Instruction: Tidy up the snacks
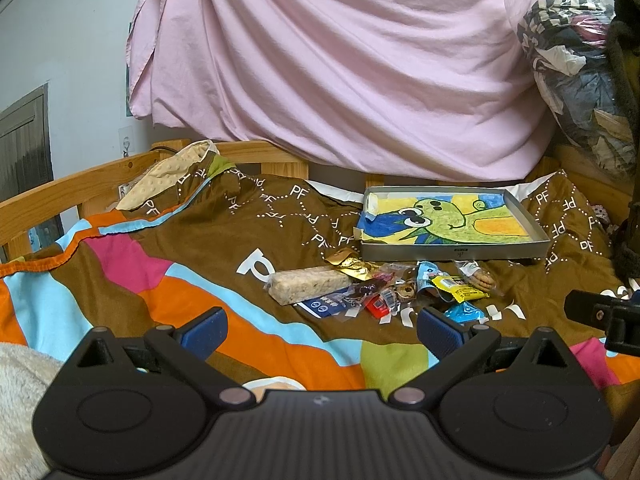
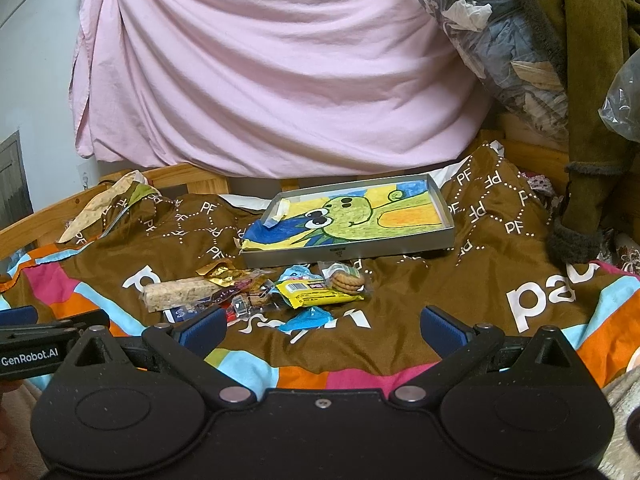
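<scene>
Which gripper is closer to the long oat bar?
Left. The left gripper is open just in front of the oat bar; the right gripper, also open, is off to the bar's right, nearer the yellow packet.

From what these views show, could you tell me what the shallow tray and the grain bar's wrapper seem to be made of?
The tray looks like thin grey metal or coated card: flat matte walls, crisp folded corners. The grain bar's wrapper seems clear glossy plastic film, since the bar shows through.
</scene>
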A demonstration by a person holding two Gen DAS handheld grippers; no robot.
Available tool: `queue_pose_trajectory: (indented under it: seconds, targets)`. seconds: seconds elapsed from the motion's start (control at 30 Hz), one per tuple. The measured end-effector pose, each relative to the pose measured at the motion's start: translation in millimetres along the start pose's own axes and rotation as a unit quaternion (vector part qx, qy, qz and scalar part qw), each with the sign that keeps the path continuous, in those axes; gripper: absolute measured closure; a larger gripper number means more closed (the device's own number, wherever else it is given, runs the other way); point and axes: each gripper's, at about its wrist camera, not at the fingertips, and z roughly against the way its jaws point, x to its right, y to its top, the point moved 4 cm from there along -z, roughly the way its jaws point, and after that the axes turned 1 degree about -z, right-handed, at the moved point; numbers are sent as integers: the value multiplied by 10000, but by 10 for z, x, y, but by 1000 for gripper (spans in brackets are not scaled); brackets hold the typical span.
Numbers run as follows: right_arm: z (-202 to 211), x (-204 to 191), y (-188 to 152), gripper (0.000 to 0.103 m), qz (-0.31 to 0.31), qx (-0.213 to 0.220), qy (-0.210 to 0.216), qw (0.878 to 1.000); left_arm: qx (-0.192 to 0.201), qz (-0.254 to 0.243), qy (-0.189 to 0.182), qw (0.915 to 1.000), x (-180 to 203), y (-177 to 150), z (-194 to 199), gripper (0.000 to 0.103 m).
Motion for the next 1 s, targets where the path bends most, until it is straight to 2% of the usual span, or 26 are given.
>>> queue_pose_trajectory:
  seconds: [0.4, 0.6, 1.0]
  targets:
    - [-19, -42, 78, 1, 133, -91, 90, 9998, -120, 17, 10, 9999, -8, 56, -35, 0]
    - [-66, -63, 178, 1, 237, -13, -53, 9997, -258, -35, 16, 9997, 0, 114, -120, 0]
    - [-339, -124, 378, 1, 493, -173, 274, 9983, -404, -479, 48, 9980, 88, 353, -433, 0]
